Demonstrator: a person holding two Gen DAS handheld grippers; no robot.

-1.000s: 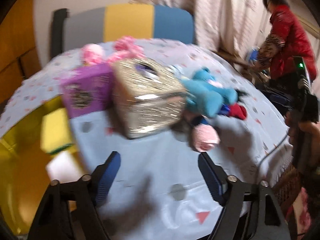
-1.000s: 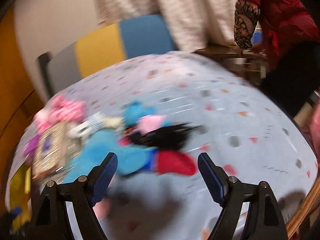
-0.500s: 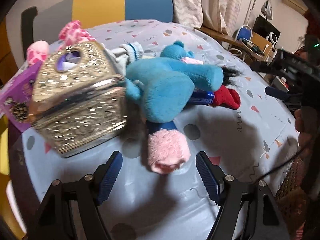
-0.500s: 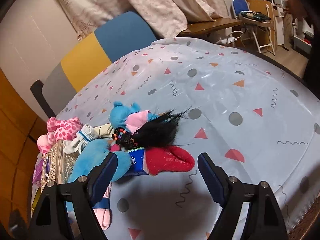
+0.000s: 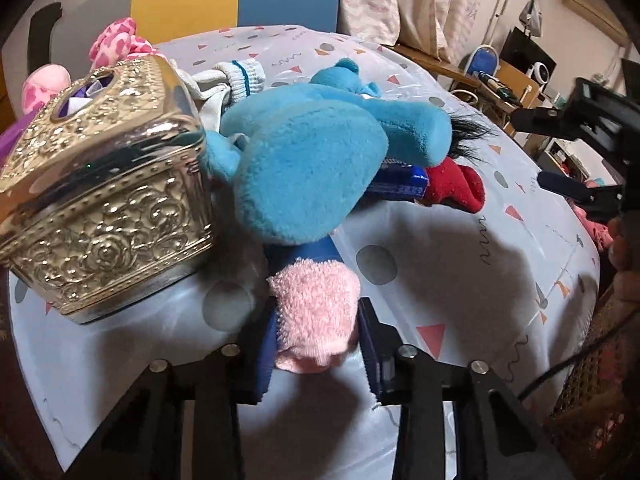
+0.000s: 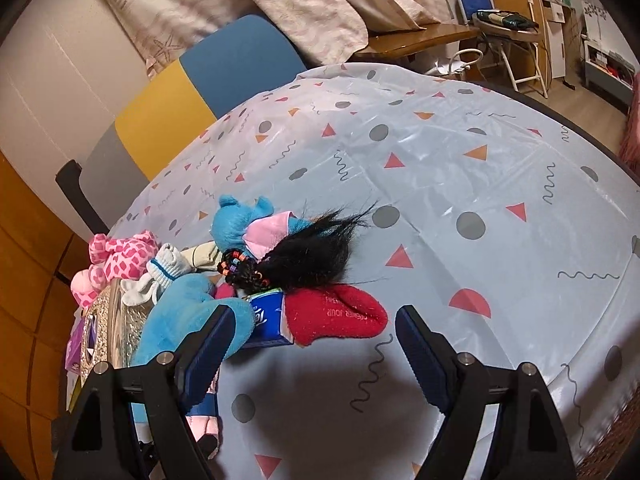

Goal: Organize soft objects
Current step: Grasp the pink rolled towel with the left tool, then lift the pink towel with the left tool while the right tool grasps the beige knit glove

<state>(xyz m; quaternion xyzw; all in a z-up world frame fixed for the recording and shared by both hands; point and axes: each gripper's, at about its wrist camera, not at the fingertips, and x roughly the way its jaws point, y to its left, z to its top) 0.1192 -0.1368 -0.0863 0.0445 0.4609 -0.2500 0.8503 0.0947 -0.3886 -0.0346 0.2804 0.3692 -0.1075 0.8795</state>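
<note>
The left gripper [image 5: 318,354] has just been closing, and its blue pads are now pressing both sides of the fluffy pink sock [image 5: 316,316], which is lying at the six o'clock edge of the pile on the round bench covered in a pale blue cloth with triangles and dots [image 5: 460,264]. The sock's far end is running under the big blue plush toy [image 5: 308,168]. At nine o'clock from that toy an embossed golden tissue box [image 5: 104,212] is standing on the bench, touching the plush. Beyond the box, toward eleven o'clock, a pink spotted plush [image 5: 120,40] is lying, and a white sock with a blue stripe [image 5: 240,80] is resting between it and the blue toy.

The right gripper [image 6: 310,346] is hovering with its fingers spread wide, gripping nothing. Just ahead of it at twelve o'clock a red sock [image 6: 336,314] is lying on the cloth, touching a blue tissue packet [image 6: 268,320] at its nine o'clock side. A tuft of black hair with coloured beads [image 6: 308,252] is lying over both, against the blue toy's head.
</note>
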